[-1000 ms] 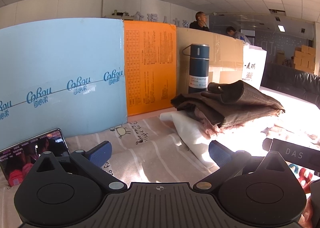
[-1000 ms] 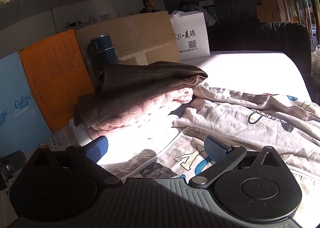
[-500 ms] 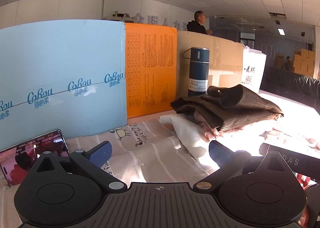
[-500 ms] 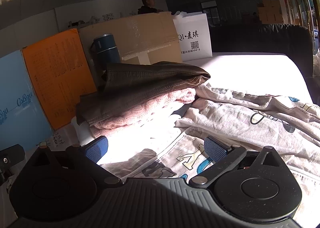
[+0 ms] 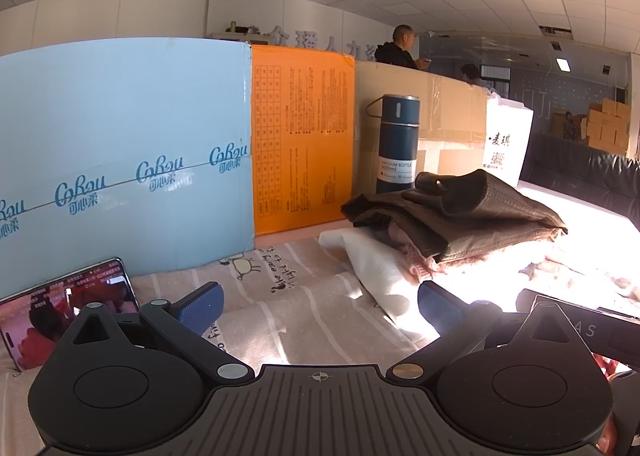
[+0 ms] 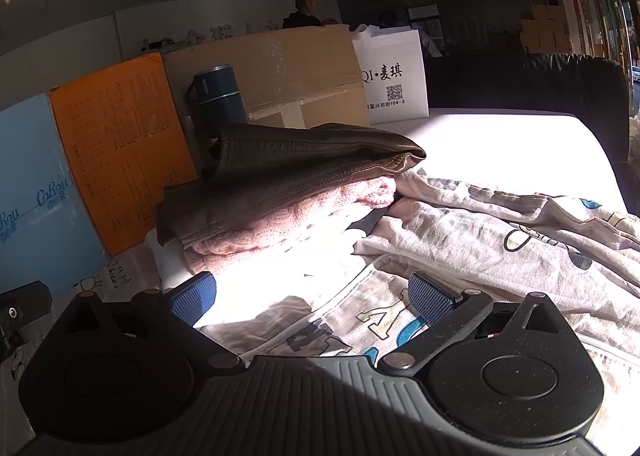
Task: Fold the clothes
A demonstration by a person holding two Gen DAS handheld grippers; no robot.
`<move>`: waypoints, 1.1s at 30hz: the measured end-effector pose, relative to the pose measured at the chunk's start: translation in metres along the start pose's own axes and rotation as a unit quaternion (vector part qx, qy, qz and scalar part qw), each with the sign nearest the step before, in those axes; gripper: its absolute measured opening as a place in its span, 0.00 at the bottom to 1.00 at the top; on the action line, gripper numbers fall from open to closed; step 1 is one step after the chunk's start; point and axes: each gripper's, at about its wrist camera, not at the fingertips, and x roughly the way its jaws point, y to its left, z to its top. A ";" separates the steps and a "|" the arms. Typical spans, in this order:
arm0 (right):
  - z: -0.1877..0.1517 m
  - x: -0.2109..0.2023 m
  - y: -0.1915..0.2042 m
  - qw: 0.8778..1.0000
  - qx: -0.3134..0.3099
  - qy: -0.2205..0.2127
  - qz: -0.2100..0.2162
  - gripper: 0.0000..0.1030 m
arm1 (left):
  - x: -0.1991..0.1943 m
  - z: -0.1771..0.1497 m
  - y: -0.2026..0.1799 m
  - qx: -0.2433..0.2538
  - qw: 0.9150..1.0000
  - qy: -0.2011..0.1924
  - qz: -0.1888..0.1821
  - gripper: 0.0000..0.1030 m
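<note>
Little has shifted over the last second: both cameras have edged slightly, so the stack of folded clothes (image 5: 452, 220) sits a touch further right in the left wrist view, and the person standing behind the cardboard has turned.

Both tools are released and empty. The left gripper (image 5: 320, 302) has its jaws spread wide over the striped cartoon bedsheet (image 5: 296, 308), gripping nothing. The right gripper (image 6: 312, 294) is likewise wide apart, hovering low over the printed zip-up garment (image 6: 500, 240), which lies rumpled and unfolded ahead of it and off to its right, with the zipper line running just under the gap between the fingers.

By my reading, one garment is done and stacked, with a brown leather jacket (image 6: 312, 160) on top of a pink knit (image 6: 304, 216), and the printed one is next. The next move calls for each tool to close on an edge or corner of it and spread it flat before folding; the cloth is limp and creased, so a pinch may gather more than one layer.

Ahead of the left tool stand a blue vacuum bottle (image 5: 397, 144) and box panels; a phone (image 5: 68, 308) leans to its left. The stack crowds the printed garment's far edge.
</note>
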 end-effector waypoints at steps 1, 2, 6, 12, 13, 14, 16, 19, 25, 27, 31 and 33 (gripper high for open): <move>0.000 0.000 0.000 1.000 0.000 0.000 0.000 1.00 | 0.000 0.000 0.000 0.000 1.000 0.000 0.000 1.00; 0.000 0.000 0.000 1.000 -0.001 0.000 0.001 1.00 | 0.000 0.000 0.000 0.000 1.000 0.000 0.000 1.00; 0.000 0.000 0.001 1.000 -0.003 -0.001 0.001 1.00 | 0.000 0.000 0.000 0.000 1.000 0.000 0.000 1.00; 0.000 0.000 0.001 1.000 -0.004 -0.002 0.000 1.00 | 0.000 0.000 0.000 0.000 1.000 0.001 0.000 1.00; 0.000 0.000 0.001 1.000 -0.004 -0.003 0.000 1.00 | 0.000 0.000 0.000 0.000 1.000 0.002 0.000 1.00; 0.000 0.000 0.001 1.000 -0.003 -0.003 0.000 1.00 | 0.001 0.000 0.000 0.000 1.000 0.001 0.000 1.00; -0.001 0.000 0.001 1.000 -0.004 -0.003 0.000 1.00 | 0.001 0.000 0.000 0.000 1.000 0.002 0.000 1.00; -0.001 -0.001 0.001 1.000 -0.005 -0.003 0.000 1.00 | 0.001 0.000 0.001 0.001 1.000 0.002 0.000 1.00; 0.000 -0.001 0.001 1.000 -0.006 -0.005 -0.001 1.00 | 0.001 0.000 0.001 0.000 1.000 0.001 0.000 1.00; 0.000 -0.001 0.001 1.000 -0.006 -0.005 -0.001 1.00 | 0.001 0.000 0.001 0.000 1.000 0.001 0.000 1.00; 0.000 -0.001 0.001 1.000 -0.006 -0.005 -0.001 1.00 | 0.000 0.000 0.001 0.000 1.000 0.001 0.000 1.00; 0.000 -0.001 0.001 1.000 -0.006 -0.005 -0.001 1.00 | 0.000 0.000 0.001 0.000 1.000 0.001 0.000 1.00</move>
